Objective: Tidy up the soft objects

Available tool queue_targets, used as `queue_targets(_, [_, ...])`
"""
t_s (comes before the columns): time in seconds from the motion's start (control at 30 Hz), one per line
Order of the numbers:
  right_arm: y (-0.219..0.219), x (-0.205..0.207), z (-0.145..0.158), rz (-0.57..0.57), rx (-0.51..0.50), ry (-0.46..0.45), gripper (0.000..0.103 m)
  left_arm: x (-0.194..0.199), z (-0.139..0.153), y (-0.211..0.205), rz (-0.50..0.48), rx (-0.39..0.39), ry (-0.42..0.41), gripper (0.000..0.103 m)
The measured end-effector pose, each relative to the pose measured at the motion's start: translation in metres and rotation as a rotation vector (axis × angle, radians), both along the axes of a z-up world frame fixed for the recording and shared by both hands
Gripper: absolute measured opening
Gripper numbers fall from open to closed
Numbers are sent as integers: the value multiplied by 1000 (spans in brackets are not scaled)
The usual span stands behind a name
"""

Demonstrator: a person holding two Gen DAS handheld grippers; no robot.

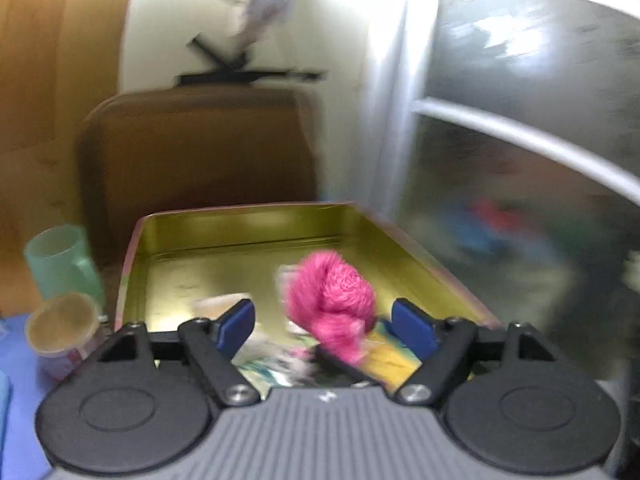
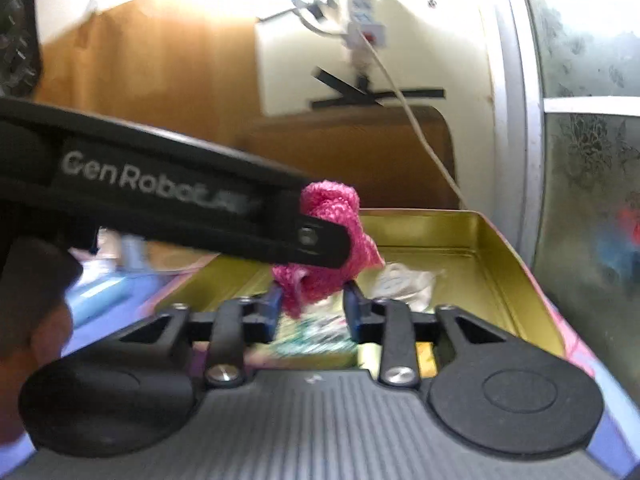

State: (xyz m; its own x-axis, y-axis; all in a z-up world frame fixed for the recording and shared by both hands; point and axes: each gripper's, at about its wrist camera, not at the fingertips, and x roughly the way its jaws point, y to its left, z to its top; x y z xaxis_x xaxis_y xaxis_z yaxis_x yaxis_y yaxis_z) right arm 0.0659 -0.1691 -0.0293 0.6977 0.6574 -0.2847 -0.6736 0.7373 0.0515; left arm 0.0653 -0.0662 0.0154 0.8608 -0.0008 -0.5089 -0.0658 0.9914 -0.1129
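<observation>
The right gripper (image 2: 310, 304) is pinching the pink yarn bundle (image 2: 330, 240) over the gold tin (image 2: 500, 276), while the left gripper (image 1: 324, 326) is sitting wide open beside it. The left gripper's black arm is cutting across the right view, and a white cloth (image 2: 404, 284) is lying in the tin, with a green cup (image 1: 60, 260) just outside.

We see pink yarn bundle (image 2: 326, 240) partly hidden behind left gripper (image 2: 320, 240) crossing right wrist view; whether right gripper (image 2: 310, 304) pads touch yarn, we cannot tell. Motion blur smears printed items (image 1: 280, 356) on tin (image 1: 240, 220) floor; we cannot identify them. Things behind frosted glass (image 1: 500, 220) only coloured smudges. Left wrist view blurred throughout; cup (image 1: 60, 256) edges soft.
</observation>
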Motion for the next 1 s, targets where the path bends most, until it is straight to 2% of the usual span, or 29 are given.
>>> queue_targets(0.1, [5, 25, -10, -99, -45, -2, 53, 4, -11, 15, 32, -83, 32, 72])
queue_targets(0.2, [-18, 20, -14, -81, 49, 40, 53, -6, -16, 15, 68, -25, 21, 72])
queue_targets(0.33, [-38, 4, -16, -101, 90, 49, 53, -22, -15, 13, 98, -18, 30, 72])
queue_targets(0.6, [-73, -20, -7, -143, 204, 101, 53, -72, -2, -4, 139, 111, 45, 73])
queue_targets(0.8, [-99, -42, -2, -155, 291, 186, 53, -110, -1, -13, 139, 121, 61, 75])
queue_targets(1.0, [-101, -67, 4, -129, 308, 205, 53, -142, -2, -16, 136, 109, 66, 81])
